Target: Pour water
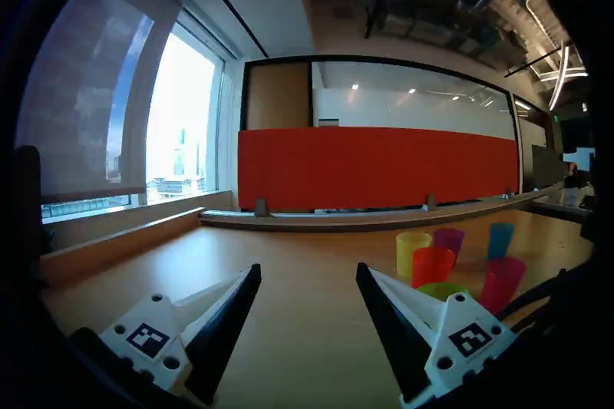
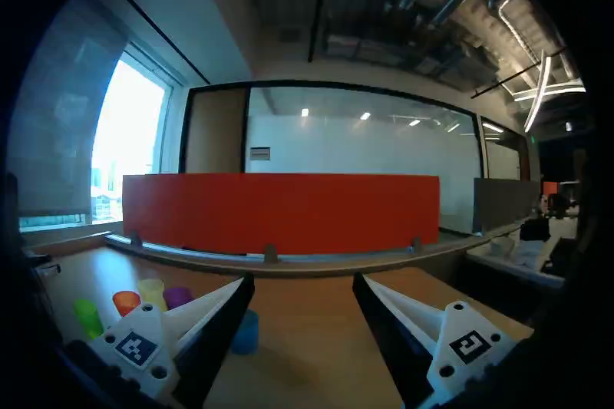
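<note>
Our left gripper (image 1: 308, 266) and right gripper (image 2: 303, 277) both gape empty; the cups (image 1: 432, 265) sit bunched on the table (image 1: 307, 332) ahead-right of the left one, so we'd take an outer cup like the pink cup (image 1: 503, 280), grip mid-wall, keep it upright until over the target.

Light wood worktop (image 1: 307, 309). A cluster of plastic cups stands on it at right: yellow cup (image 1: 412, 249), purple cup (image 1: 449, 240) and blue cup (image 1: 500, 239) farther back; orange cup (image 1: 432, 265), pink cup (image 1: 503, 281) and green cup (image 1: 441, 291) nearer. Red divider panel (image 1: 376, 167) runs along the far edge.
</note>
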